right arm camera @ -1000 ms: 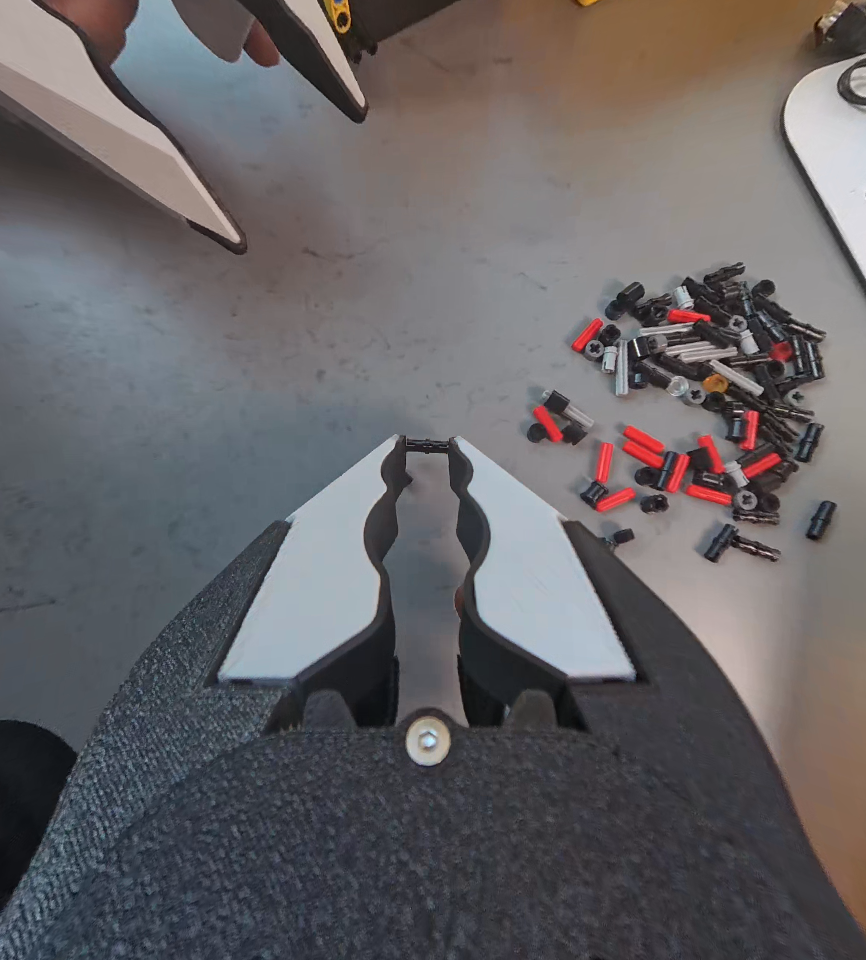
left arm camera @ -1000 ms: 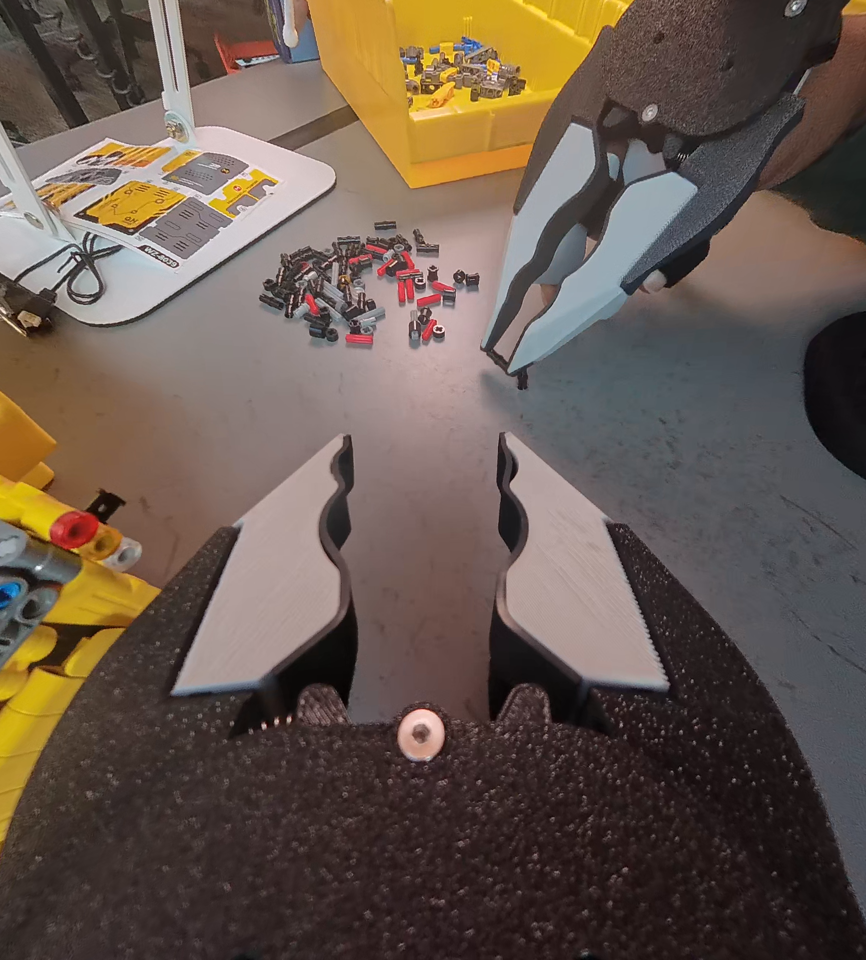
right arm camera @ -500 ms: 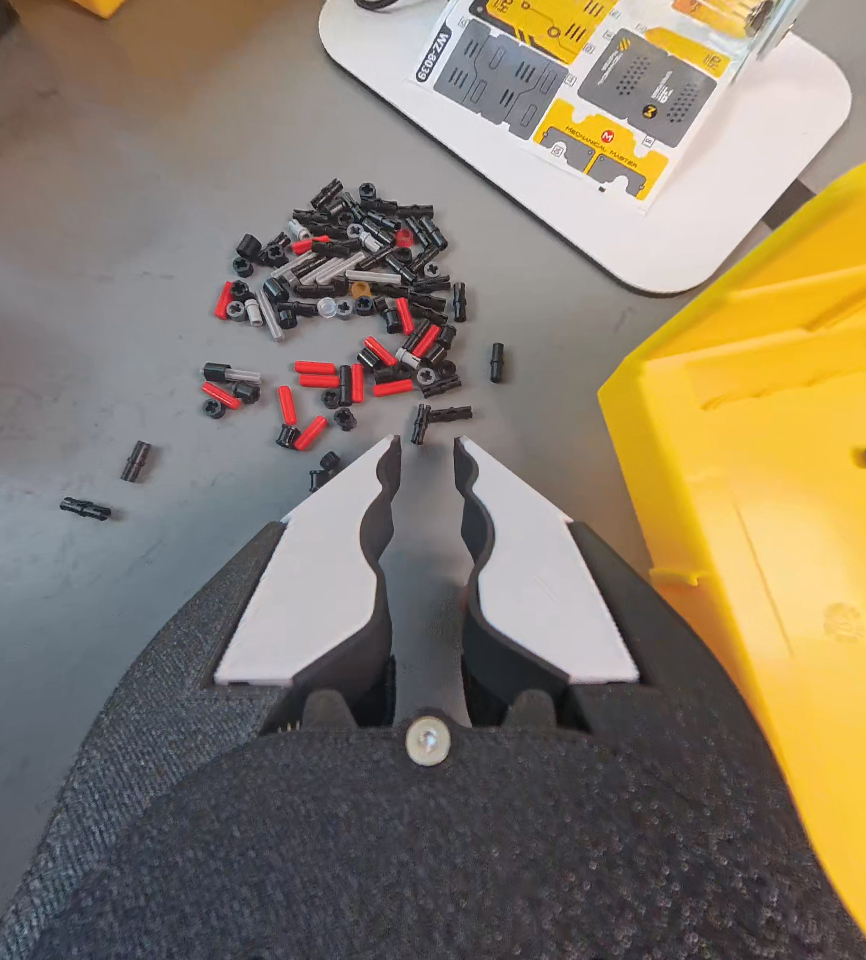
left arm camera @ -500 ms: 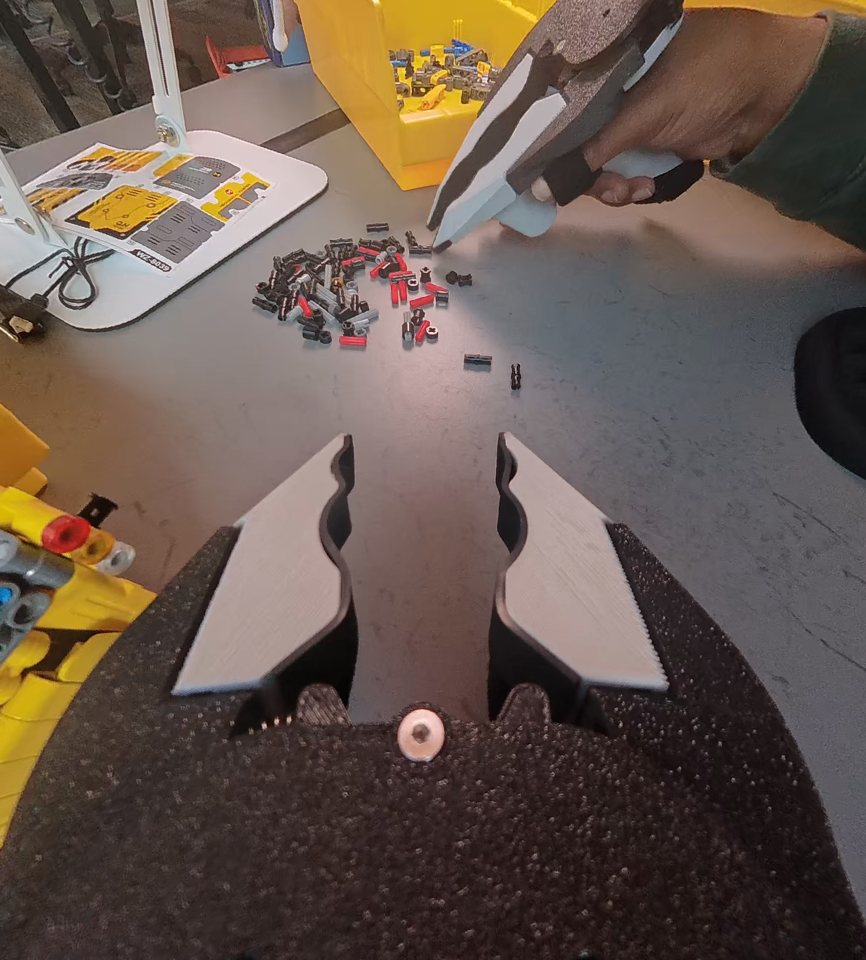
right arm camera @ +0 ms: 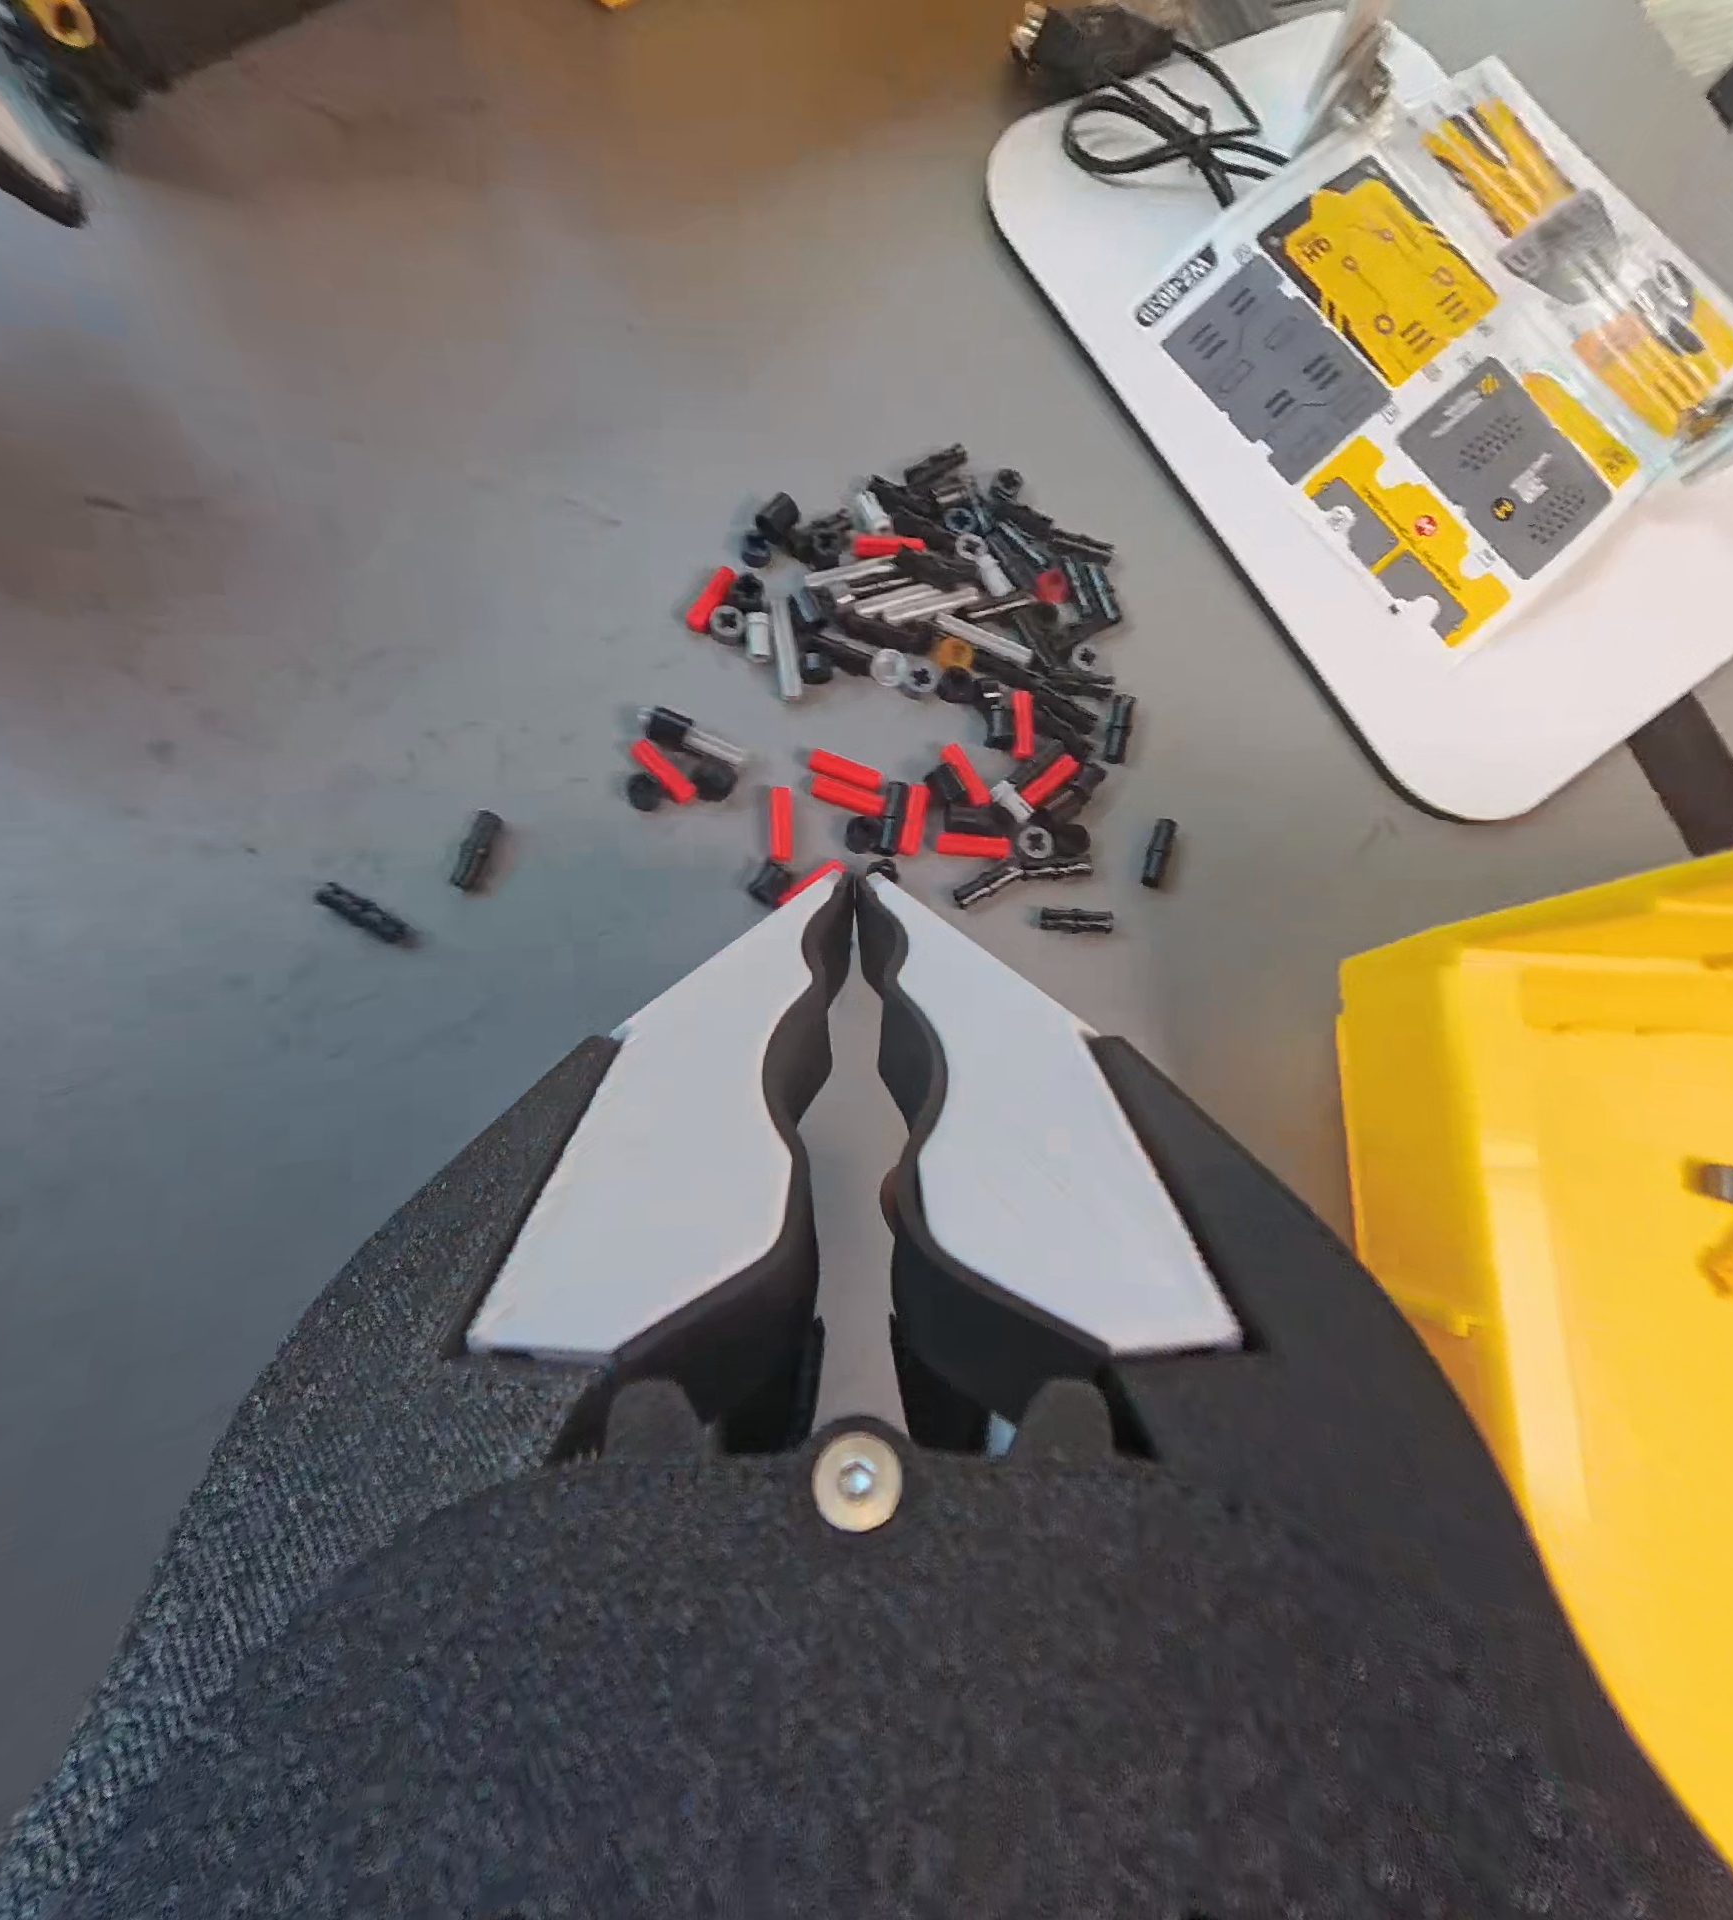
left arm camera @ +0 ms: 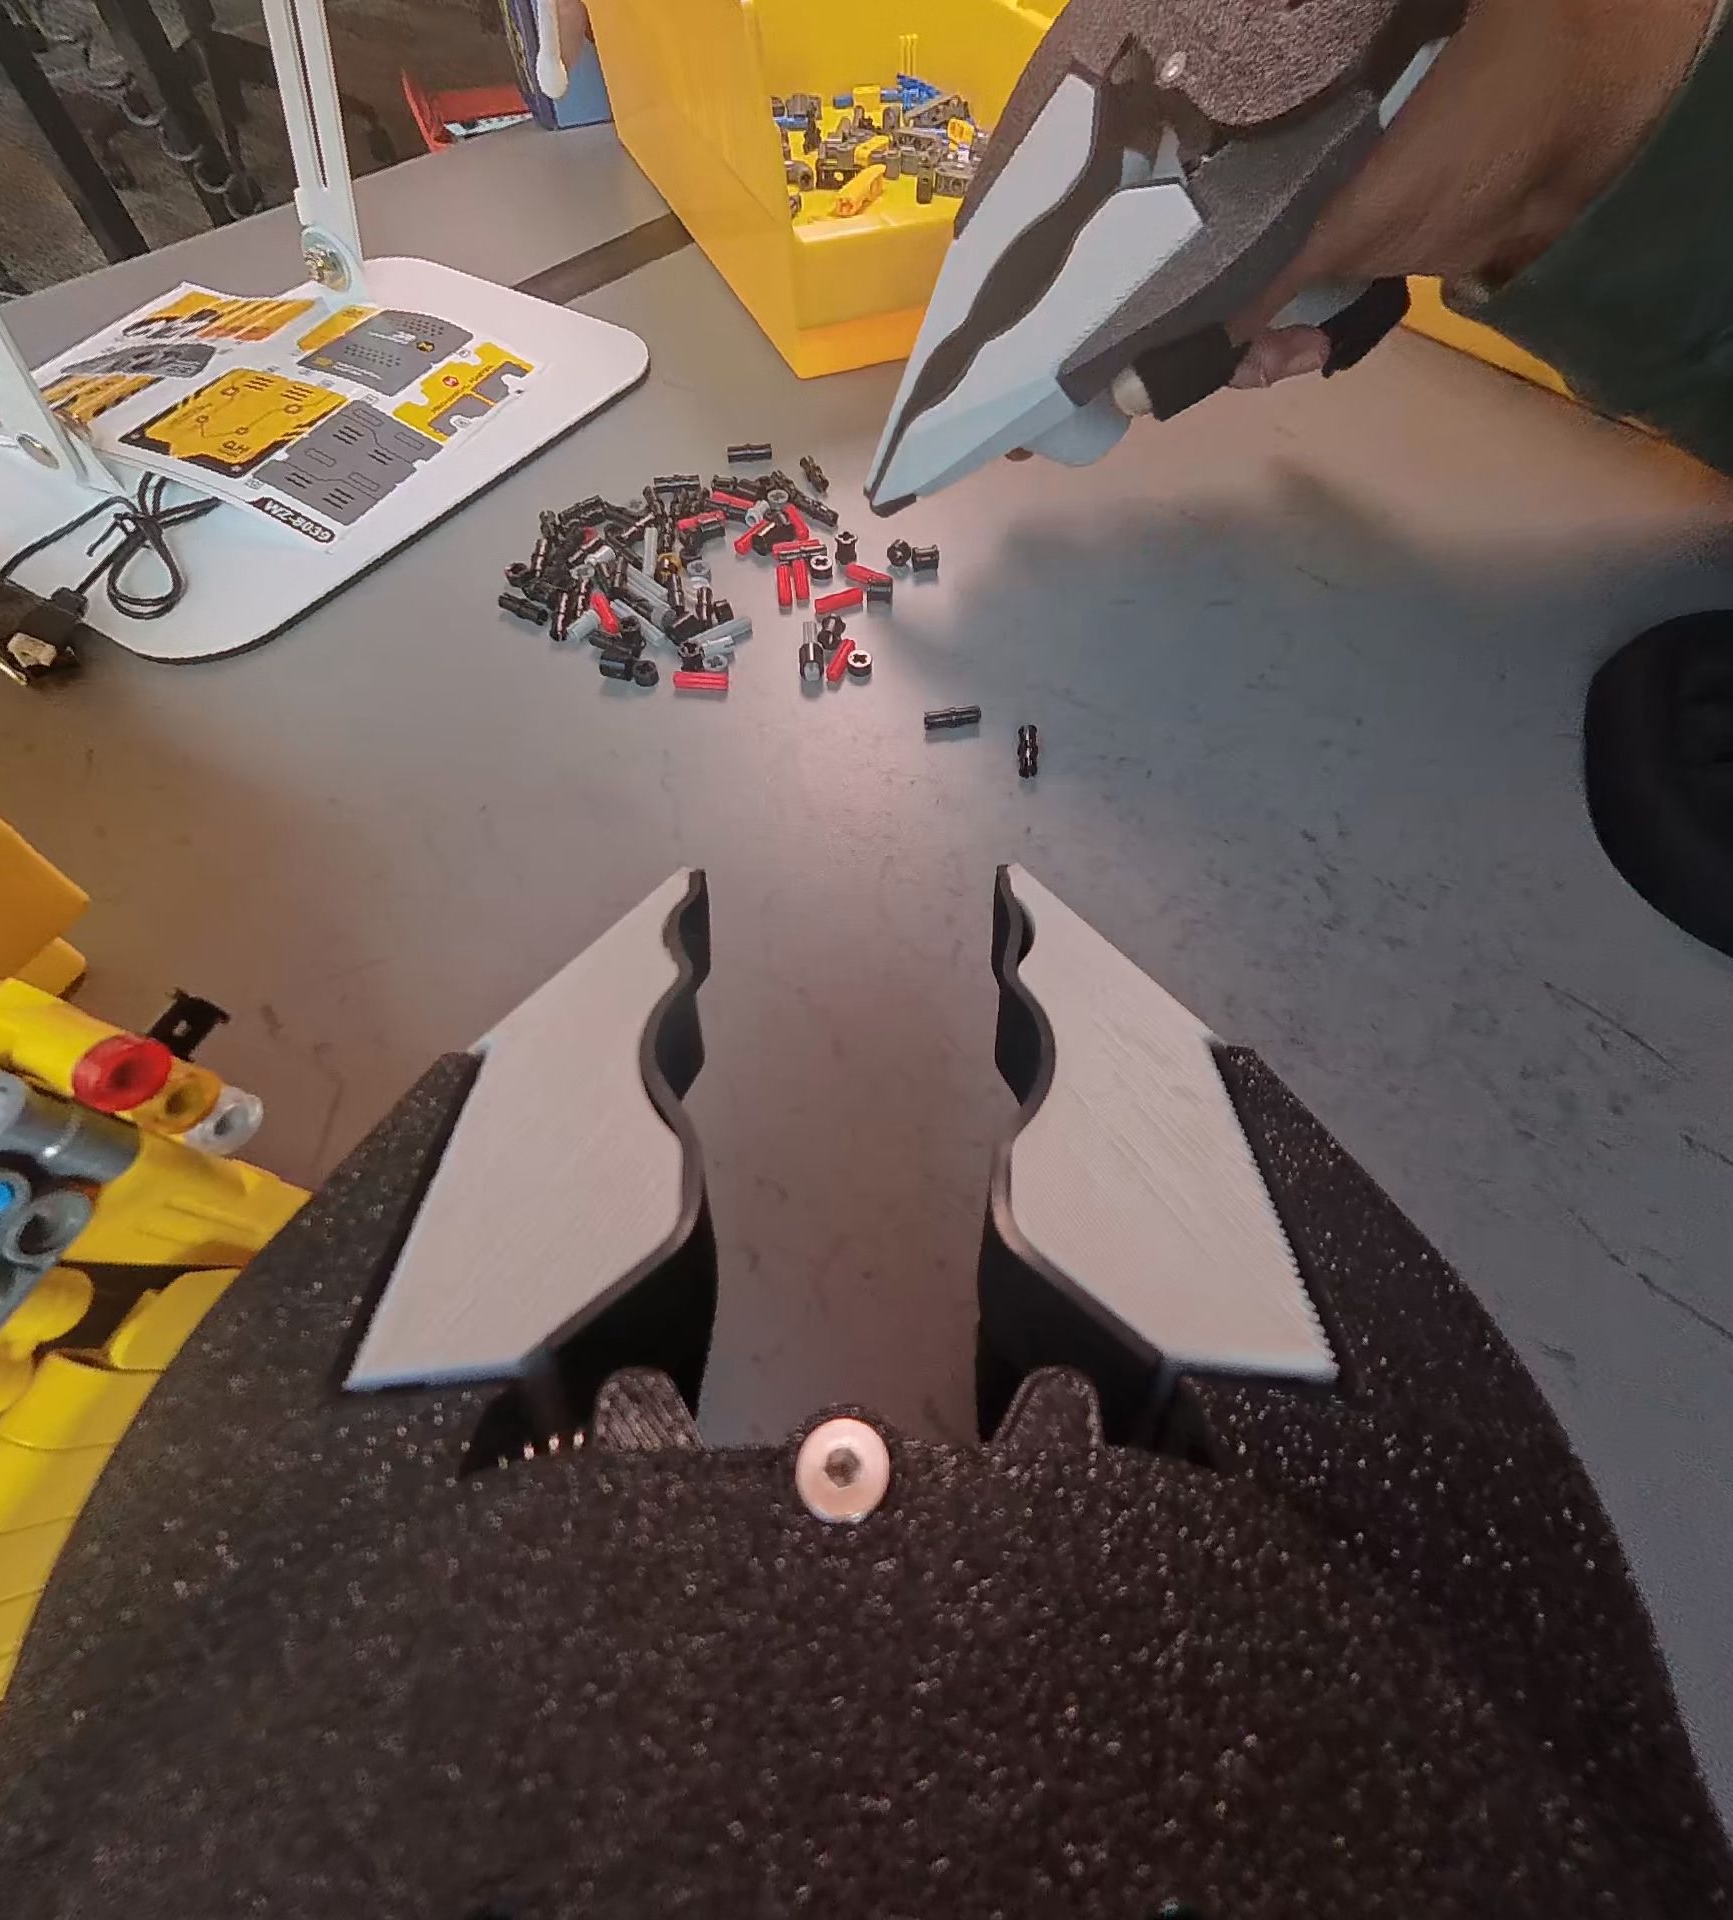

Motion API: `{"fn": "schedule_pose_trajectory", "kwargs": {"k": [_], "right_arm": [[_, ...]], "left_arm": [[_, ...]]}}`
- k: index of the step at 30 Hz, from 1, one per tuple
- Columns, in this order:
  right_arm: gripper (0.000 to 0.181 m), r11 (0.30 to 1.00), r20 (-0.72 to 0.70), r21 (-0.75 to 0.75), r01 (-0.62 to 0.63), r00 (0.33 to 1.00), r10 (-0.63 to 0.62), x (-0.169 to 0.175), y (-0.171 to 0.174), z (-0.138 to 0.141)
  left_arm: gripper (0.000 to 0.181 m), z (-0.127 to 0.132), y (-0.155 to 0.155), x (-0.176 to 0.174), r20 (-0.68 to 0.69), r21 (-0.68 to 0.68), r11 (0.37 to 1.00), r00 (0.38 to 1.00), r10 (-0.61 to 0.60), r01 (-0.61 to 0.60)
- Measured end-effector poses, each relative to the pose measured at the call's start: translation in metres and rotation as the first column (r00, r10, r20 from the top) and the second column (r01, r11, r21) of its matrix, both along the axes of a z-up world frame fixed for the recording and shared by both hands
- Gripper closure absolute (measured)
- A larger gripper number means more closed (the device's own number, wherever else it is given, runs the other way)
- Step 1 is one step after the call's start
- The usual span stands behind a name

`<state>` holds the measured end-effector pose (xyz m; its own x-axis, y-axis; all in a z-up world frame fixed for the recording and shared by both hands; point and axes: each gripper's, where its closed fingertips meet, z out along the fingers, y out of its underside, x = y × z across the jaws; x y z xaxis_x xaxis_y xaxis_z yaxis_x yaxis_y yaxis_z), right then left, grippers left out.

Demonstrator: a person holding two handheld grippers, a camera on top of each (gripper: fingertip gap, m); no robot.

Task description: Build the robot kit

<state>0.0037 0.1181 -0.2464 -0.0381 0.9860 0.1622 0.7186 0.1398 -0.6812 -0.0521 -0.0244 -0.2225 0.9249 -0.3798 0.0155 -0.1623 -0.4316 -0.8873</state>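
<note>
A pile of small black, red and grey connector pins [left arm camera: 706, 582] lies on the grey table [left arm camera: 1257, 935]; it also shows in the right wrist view [right arm camera: 935, 675]. My right gripper [right arm camera: 857, 883] is shut, with its tips at the pile's near edge beside a red pin [right arm camera: 808, 883]. I cannot tell whether it pinches a piece. It also shows in the left wrist view [left arm camera: 888, 504], held by a hand. My left gripper [left arm camera: 846, 894] is open and empty, low over bare table short of the pile. Two stray black pins [left arm camera: 952, 718] [left arm camera: 1026, 750] lie between it and the pile.
A yellow parts bin [left arm camera: 841, 281] stands behind the pile and fills the right edge of the right wrist view [right arm camera: 1568, 1351]. A white stand base [left arm camera: 571, 353] with a sticker sheet [left arm camera: 322, 416] and cable is at left. A yellow brick model [left arm camera: 31, 1247] is near left; a black round pad [left arm camera: 1724, 790] at right. About 15 cm separates my left fingertips from my right.
My right gripper let go of a black pin near the left gripper, swung to the pile, and has closed its jaws at the pile's edge. The left gripper has stayed put.
</note>
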Motion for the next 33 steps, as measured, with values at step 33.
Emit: {"fn": "schedule_pose_trajectory", "kwargs": {"k": [33], "right_arm": [[0.177, 0.918, 0.109, -0.116, -0.379, 0.914, 0.391, 0.001, -0.077, -0.02]], "left_arm": [[0.128, 0.0, -0.001, -0.001, 0.002, -0.002, 1.0, 1.0, -0.004, 0.004]]}}
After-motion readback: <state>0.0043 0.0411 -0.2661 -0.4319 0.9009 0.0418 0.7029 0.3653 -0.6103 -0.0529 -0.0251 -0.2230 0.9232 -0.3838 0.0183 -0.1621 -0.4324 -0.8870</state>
